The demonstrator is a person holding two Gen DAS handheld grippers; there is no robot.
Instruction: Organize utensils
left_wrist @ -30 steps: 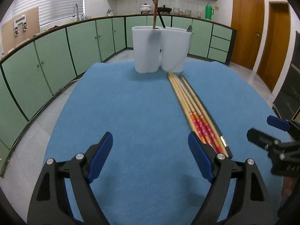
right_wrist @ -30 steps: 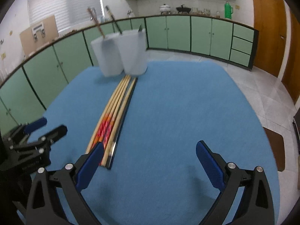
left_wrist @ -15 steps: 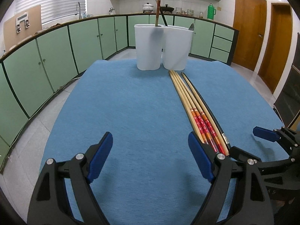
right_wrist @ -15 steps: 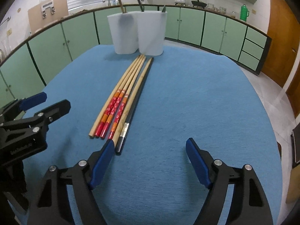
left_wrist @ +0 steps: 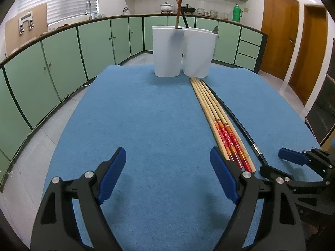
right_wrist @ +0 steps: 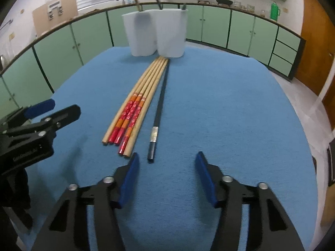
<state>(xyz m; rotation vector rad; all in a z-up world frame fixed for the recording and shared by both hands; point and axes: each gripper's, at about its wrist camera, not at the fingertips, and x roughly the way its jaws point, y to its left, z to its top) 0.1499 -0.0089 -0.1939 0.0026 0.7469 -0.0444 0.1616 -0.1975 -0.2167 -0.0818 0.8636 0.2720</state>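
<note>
Several wooden chopsticks with red-orange ends lie side by side on the blue mat, with a black chopstick to their right. They also show in the right wrist view, beside the black chopstick. Two white holders stand at the far end with a few utensils inside. My left gripper is open and empty, left of the chopstick ends. My right gripper is open and empty, just short of the black chopstick's near end.
The round table's edge drops off to a tiled floor on all sides. Green kitchen cabinets curve around behind. Wooden doors stand at the right. The holders also show in the right wrist view.
My right gripper has moved forward and left to line up behind the black chopstick, and its jaws have narrowed. The left gripper has stayed nearly still.
</note>
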